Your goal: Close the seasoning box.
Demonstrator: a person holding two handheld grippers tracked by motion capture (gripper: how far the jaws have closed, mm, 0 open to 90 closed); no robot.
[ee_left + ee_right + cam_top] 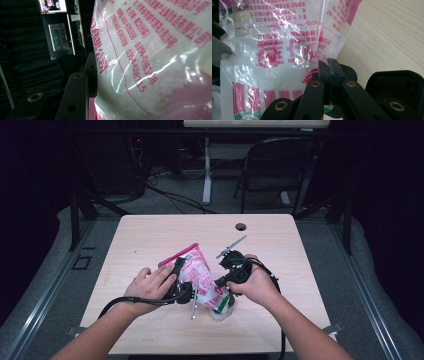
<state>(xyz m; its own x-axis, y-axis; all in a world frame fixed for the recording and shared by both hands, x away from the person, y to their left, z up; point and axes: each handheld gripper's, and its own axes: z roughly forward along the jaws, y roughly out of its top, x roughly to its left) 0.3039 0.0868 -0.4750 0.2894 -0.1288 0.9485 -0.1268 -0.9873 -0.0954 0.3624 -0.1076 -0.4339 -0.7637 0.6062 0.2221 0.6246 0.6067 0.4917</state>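
Observation:
A clear plastic bag point(196, 265) printed in red and pink is held over the middle of the wooden table point(150, 235), tilted, with its pink end toward the far left. My left gripper point(181, 266) grips it from the near left. In the left gripper view the bag point(155, 55) presses against one black jaw of that gripper point(96, 75), and the other jaw is hidden behind the plastic. My right gripper point(217, 283) comes in from the right. Its jaws point(329, 66) are closed together on a fold of the bag point(274, 50).
Something clear and roundish point(222, 312) lies on the table under the bag's lower end. A cable hole point(241, 226) sits near the far edge. Beyond the table are a folding chair point(280, 170), a desk leg point(207, 180) and floor cables. A lit monitor point(58, 37) glows in the dark.

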